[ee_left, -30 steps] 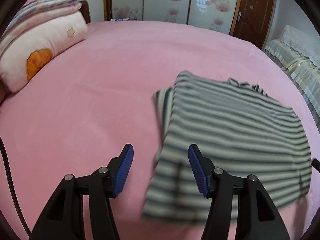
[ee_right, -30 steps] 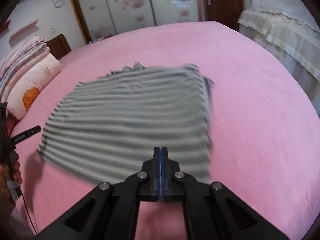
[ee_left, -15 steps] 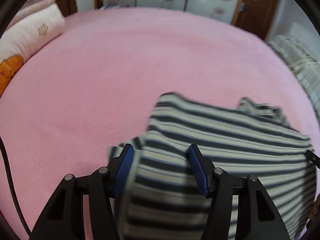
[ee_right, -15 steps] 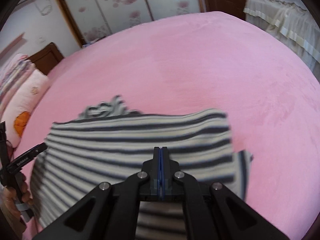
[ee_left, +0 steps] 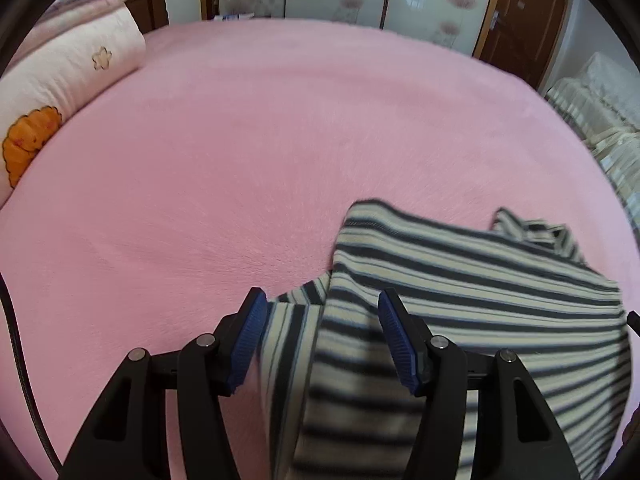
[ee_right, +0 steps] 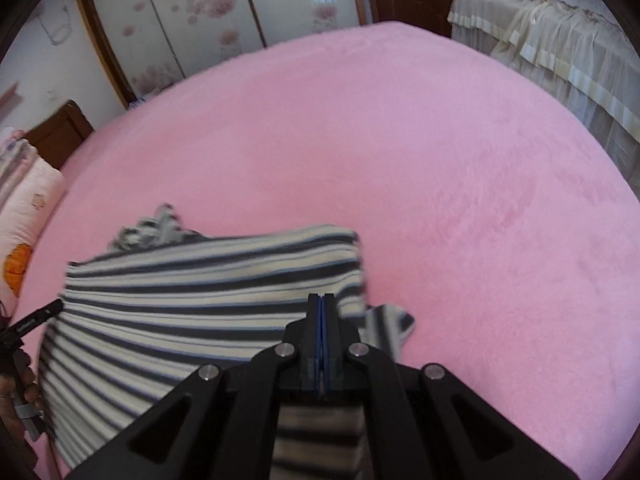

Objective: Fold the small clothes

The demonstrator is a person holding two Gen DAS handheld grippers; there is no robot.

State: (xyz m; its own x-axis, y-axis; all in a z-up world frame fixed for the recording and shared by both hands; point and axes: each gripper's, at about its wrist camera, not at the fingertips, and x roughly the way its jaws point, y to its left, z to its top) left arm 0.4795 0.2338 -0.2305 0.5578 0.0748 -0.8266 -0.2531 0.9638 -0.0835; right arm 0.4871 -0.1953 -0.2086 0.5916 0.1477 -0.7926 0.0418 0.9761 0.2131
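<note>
Striped shirt [ee_right: 192, 312] lies on the pink bed [ee_left: 280, 140], near edge pinched in the clamped right hand-held gripper [ee_right: 322, 308] and passing between the spread fingers of the left hand-held gripper [ee_left: 320, 328], likely for folding over.

The striped shirt [ee_left: 472, 296] is soft matt knit cloth, it lies on a pink bed cover [ee_left: 260, 152] of short fuzzy plush, and over the shirt the left gripper [ee_left: 320, 340] has matt black plastic fingers, ribbed blue pads [ee_left: 394, 340] and shiny metal screws.
</note>
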